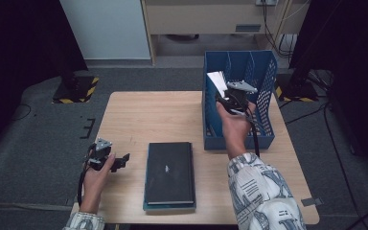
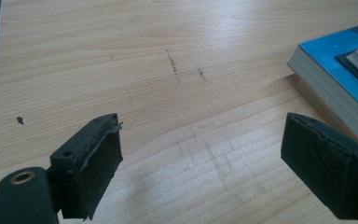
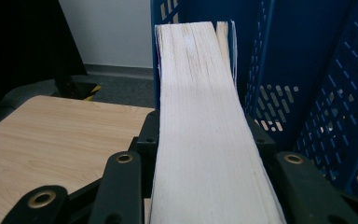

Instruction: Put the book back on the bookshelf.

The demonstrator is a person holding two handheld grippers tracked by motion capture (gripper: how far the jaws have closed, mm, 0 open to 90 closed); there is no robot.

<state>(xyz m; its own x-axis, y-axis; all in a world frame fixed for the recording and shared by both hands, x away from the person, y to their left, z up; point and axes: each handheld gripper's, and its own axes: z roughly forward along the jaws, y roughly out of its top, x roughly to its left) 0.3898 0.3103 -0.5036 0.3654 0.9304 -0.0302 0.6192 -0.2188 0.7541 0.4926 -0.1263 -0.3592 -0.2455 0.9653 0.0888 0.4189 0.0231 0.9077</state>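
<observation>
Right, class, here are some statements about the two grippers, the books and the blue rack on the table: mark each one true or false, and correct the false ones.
1. The right gripper is clamped on a book by its page edges. True.
2. That book is held over the blue rack. True.
3. The left gripper grips a book. False: its jaws stand open with only bare table between them.
4. The black book stands upright in the rack. False: it lies flat on the table, on top of another book with a blue cover.
5. The rack sits on the left side of the table. False: it stands at the far right.
</observation>
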